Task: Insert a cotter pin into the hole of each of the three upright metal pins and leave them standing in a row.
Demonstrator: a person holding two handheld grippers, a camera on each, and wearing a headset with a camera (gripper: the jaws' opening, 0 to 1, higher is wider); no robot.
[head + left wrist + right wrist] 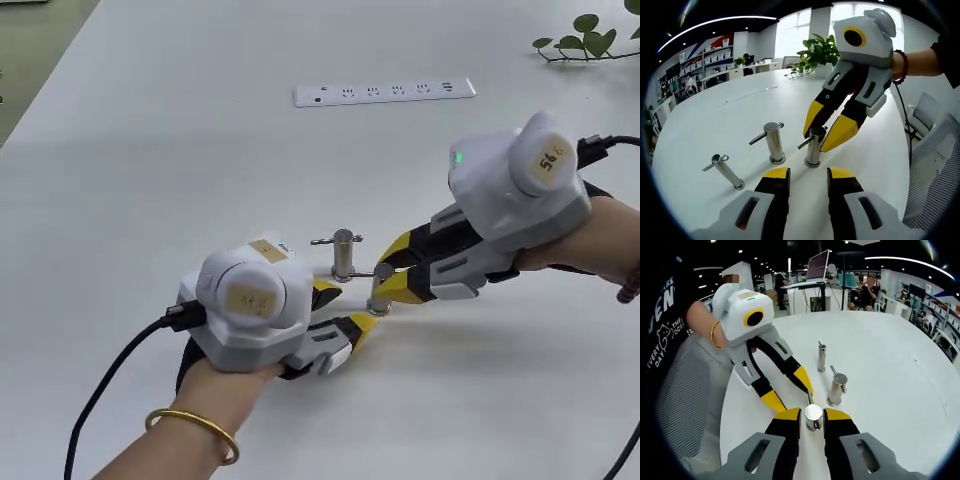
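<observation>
My right gripper (821, 140) has its yellow-tipped jaws set against both sides of the top of the clamped pin (814, 150). From its own view they look clamped on it. A cotter pin (805, 143) sticks out sideways near that pin's top.

My left gripper (808, 175) sits low, just short of this pin, jaws apart with nothing between them. In the right gripper view one of its tips is close to the cotter pin, but I can't tell if it touches.

All three pins stand in a row on the white table (150, 180), between the two grippers.
- **Middle pin** (773, 143): upright, cotter through its head (760, 137).
- **Third pin** (727, 171): also carries a ringed cotter (715, 161). It leans in the fisheye and I can't tell if it is really tilted.

Writing:
- The round label on the right gripper (550, 160) reads "56", and the rest is unclear.
- The label on the left gripper (250, 298) is too blurred to read.
- A black shirt (660, 357) shows "EVERY DAY" in white, with larger letters above cut off.

A green light (458, 158) is lit on the right gripper. A white power strip (385, 92) lies farther back on the table. A plant sprig (590, 40) is at the table's far right corner.
</observation>
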